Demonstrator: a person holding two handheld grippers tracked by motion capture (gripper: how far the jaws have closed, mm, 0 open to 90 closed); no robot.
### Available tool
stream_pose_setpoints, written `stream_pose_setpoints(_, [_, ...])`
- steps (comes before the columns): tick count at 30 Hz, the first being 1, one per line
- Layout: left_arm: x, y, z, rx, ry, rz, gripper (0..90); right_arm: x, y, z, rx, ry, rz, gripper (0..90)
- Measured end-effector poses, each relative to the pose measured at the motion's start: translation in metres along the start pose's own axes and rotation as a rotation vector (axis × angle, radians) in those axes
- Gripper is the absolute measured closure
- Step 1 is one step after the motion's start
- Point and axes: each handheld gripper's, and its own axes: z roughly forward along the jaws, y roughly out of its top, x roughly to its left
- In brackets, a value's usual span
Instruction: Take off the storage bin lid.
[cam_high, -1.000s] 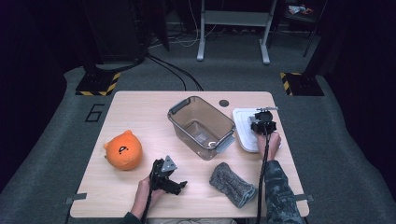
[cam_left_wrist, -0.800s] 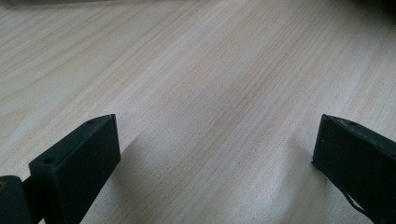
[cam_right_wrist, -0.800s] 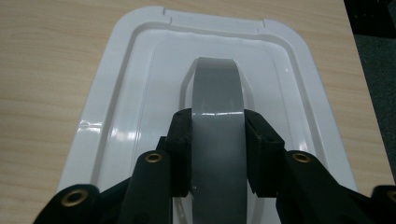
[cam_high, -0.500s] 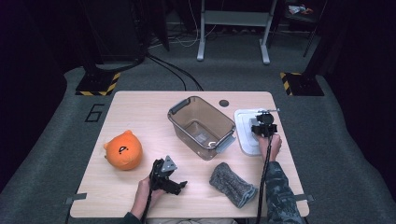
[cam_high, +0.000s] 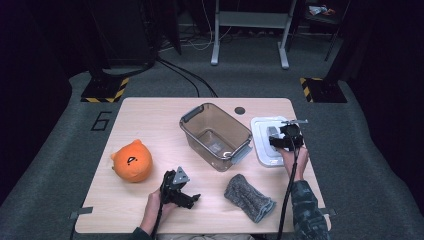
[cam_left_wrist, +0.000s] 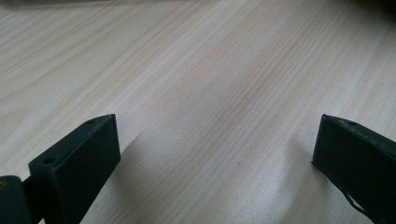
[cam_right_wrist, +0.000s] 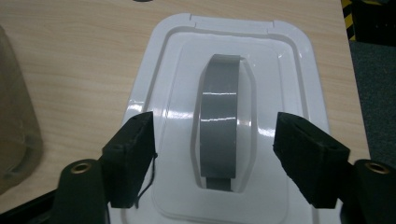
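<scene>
White lid (cam_right_wrist: 233, 121) lies flat on the tabletop (cam_high: 150, 120), right claw (cam_right_wrist: 215, 154) spread around its grey handle (cam_right_wrist: 223, 116).
Its jaws have just been opening, gripping nothing; closing off-centre could slide the lid. Left claw (cam_left_wrist: 210, 154) rests wide open, empty.

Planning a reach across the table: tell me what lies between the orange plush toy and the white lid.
In the high view, the clear brown bin stands between the orange plush toy and the white lid, with bare table beside it.

Table (cam_high: 150, 115) lit bright from above, surroundings dark; glare on white lid (cam_right_wrist: 280, 74); close-ups slightly soft.
</scene>
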Motion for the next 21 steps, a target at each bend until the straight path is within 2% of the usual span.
stream_pose_setpoints(2, [0.0,0.0,0.0,0.0,0.0,0.0,0.3,0.0,-0.002,-0.004,-0.01,0.003,-0.007,26.6])
stream_pose_setpoints(3, [0.0,0.0,0.0,0.0,0.0,0.0,0.3,0.0,-0.006,-0.013,-0.023,0.024,-0.02,22.9])
stream_pose_setpoints(6, [0.0,0.0,0.0,0.0,0.0,0.0,0.3,0.0,-0.011,-0.023,-0.04,0.039,-0.043,19.1])
stream_pose_setpoints(11, [0.0,0.0,0.0,0.0,0.0,-0.001,0.2,-0.001,-0.024,-0.039,-0.065,0.06,-0.057,13.7])
stream_pose_setpoints(15, [0.0,0.0,0.0,0.0,0.0,0.0,0.3,-0.001,-0.036,-0.05,-0.084,0.061,-0.075,12.0])
stream_pose_setpoints(21, [0.0,0.0,0.0,0.0,0.0,-0.003,0.3,0.0,-0.053,-0.058,-0.077,0.056,-0.103,6.9])
